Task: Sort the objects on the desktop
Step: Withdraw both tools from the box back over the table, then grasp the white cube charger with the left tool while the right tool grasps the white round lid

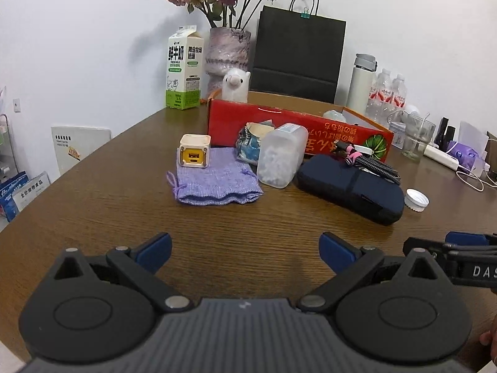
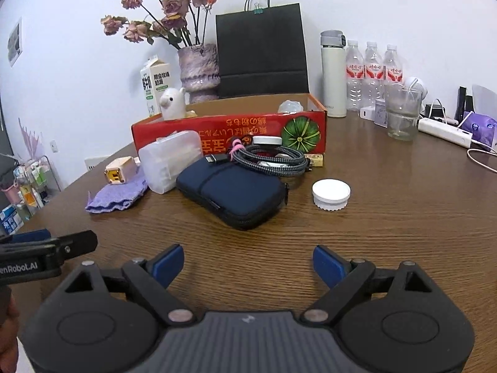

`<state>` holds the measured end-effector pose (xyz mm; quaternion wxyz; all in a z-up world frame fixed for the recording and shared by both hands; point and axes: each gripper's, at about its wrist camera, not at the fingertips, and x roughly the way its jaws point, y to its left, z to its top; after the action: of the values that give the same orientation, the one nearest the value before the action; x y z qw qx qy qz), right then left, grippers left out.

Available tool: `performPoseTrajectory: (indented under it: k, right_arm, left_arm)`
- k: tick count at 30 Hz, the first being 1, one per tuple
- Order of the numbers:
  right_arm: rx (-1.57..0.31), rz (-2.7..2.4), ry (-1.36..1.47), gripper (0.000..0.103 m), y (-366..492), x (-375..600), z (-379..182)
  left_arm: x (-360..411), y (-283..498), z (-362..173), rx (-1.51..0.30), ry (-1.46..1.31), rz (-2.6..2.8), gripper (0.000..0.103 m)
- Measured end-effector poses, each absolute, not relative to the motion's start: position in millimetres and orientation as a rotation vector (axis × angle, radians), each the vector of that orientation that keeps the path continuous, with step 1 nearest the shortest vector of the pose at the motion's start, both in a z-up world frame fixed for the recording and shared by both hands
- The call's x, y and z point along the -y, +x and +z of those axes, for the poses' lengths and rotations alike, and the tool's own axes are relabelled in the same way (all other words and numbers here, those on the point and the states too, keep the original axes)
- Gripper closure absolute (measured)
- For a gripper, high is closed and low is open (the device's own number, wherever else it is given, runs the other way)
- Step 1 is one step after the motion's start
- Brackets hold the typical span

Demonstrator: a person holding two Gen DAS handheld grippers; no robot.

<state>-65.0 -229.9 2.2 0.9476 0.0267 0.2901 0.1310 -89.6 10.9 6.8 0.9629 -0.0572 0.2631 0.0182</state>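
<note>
A red cardboard box (image 1: 279,124) (image 2: 217,133) lies open on the brown table. In front of it lie a cream and yellow charger cube (image 1: 194,154) (image 2: 119,172) on a purple knit pouch (image 1: 214,183) (image 2: 116,195), a clear plastic box (image 1: 281,155) (image 2: 170,158), a navy zip case (image 1: 348,186) (image 2: 233,192) with a coiled braided cable (image 1: 369,161) (image 2: 273,158), and a white lid (image 1: 417,199) (image 2: 330,192). My left gripper (image 1: 245,250) is open and empty, near the table's front. My right gripper (image 2: 248,264) is open and empty beside it.
At the back stand a milk carton (image 1: 183,68), a vase of dried roses (image 1: 228,56), a plush alpaca (image 1: 236,85), a black paper bag (image 1: 298,56), a white flask (image 2: 334,74), water bottles (image 2: 372,71), a glass (image 2: 402,115) and a power strip (image 2: 444,132).
</note>
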Motion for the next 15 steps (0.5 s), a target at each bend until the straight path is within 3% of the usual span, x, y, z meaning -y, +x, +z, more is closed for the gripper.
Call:
performPoseTrajectory:
  k: [8, 15]
  right_arm:
    - [-0.608, 0.296, 0.066, 0.015, -50.5, 233.6, 10.2]
    - [-0.568, 0.341, 0.107, 0.036, -4.7, 226.2, 33.2]
  left_arm:
    - [-44.7, -56.7, 23.4, -0.506, -0.063, 0.11, 0.006]
    - [-74.4, 18.3, 39.2, -0.515, -0.089, 0.065, 0.01]
